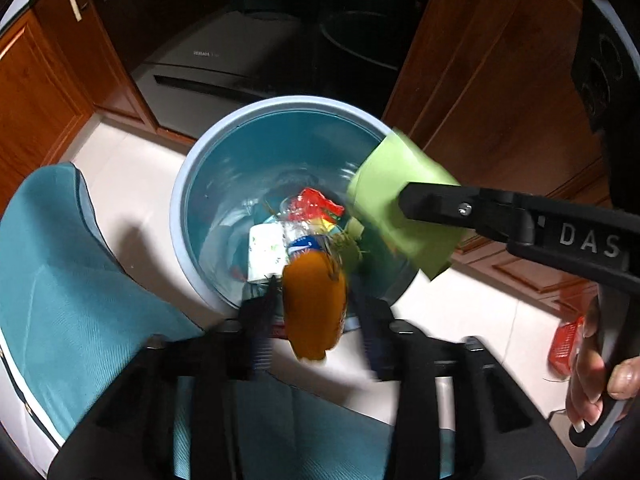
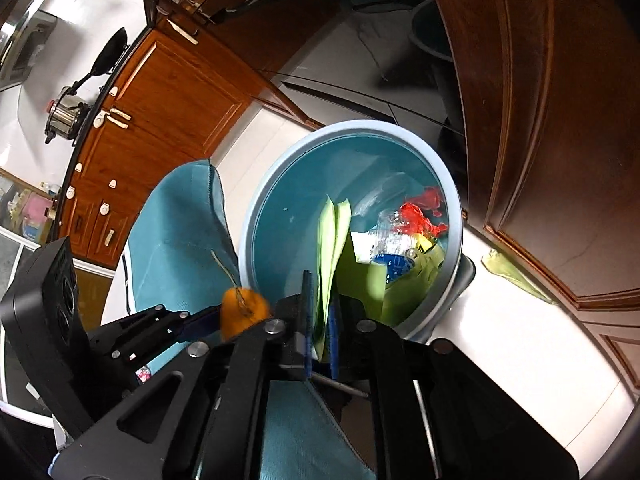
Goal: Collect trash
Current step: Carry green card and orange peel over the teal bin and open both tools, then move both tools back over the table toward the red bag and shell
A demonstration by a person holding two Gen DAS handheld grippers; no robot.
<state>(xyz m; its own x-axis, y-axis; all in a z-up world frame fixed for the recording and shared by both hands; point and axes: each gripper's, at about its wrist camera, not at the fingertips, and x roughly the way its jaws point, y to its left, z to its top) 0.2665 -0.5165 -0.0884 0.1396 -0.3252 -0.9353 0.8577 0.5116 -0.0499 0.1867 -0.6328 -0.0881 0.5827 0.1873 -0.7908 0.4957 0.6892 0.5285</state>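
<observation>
1. Kitchen floor of pale tile [image 1: 132, 184], bordered by brown wooden cabinets [image 2: 168, 92]; a steel pot [image 2: 66, 116] sits on the dark bench [image 2: 86, 132] at far left of the right wrist view.
2. Round blue bin [image 1: 182, 200] stands on the floor, rim light blue, interior teal. Teal cloth [image 1: 60, 264] lies just beside it on the left.
3. Bin contents: red plastic wrapper [image 1: 316, 206], white carton [image 1: 266, 252], clear crumpled plastic and a blue-and-white label; details of the rest too blurred to tell.
4. Left tongs [image 1: 316, 320]: fingers spread apart, with an orange peel [image 1: 314, 308] between them over the near rim of the bin. Peel is motion-blurred; contact with either finger cannot be told.
5. Right tongs [image 2: 322, 320]: closed on a folded green paper [image 2: 334, 248], pinched at its lower edge; the sheet stands up above the bin opening. From the left wrist view the same paper [image 1: 400, 204] hangs over the right side of the rim.
6. A hand [image 1: 600, 376] grips the right tool's handle at far right.
7. Red item [image 1: 564, 344] lies on the floor right of the bin; a green scrap [image 2: 516, 272] lies on the floor by the cabinet base.
</observation>
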